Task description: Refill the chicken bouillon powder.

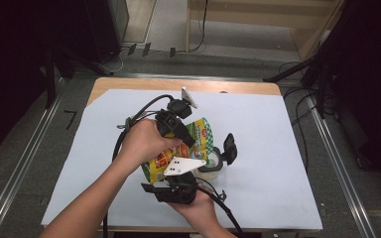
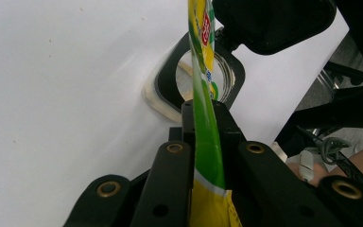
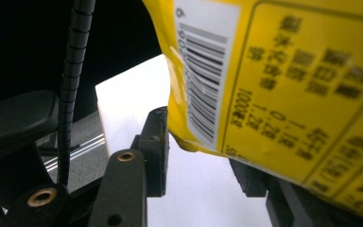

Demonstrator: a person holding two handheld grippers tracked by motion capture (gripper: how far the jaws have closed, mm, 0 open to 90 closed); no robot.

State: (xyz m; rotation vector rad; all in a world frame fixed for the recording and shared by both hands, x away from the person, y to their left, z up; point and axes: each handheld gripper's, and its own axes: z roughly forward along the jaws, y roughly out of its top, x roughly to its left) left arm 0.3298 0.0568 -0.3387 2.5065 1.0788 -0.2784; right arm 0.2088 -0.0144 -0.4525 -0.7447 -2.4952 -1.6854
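While left gripper (image 2: pixel 208 142) jaws pinch yellow-green packet (image 2: pixel 205 94) edge, right gripper (image 3: pixel 203 156) jaws spread — packet corner between.

**A recording lab, not a home**

We read this as a lab or studio set up for recording. The landmark is the wooden table covered by a white paper sheet (image 1: pixel 258 124), which stands on a grey carpeted floor (image 1: pixel 30 148). Metal rails (image 1: pixel 22 163) run along the floor on both sides of the table. Black stand legs (image 1: pixel 297 69) and dark equipment frames rise beside its far corners, and black cables (image 1: pixel 297 111) trail on the floor to the table's right. Beyond the table's far edge we see plugs and a cable (image 1: pixel 146 48) lying by a light wooden panel (image 1: pixel 263 20).
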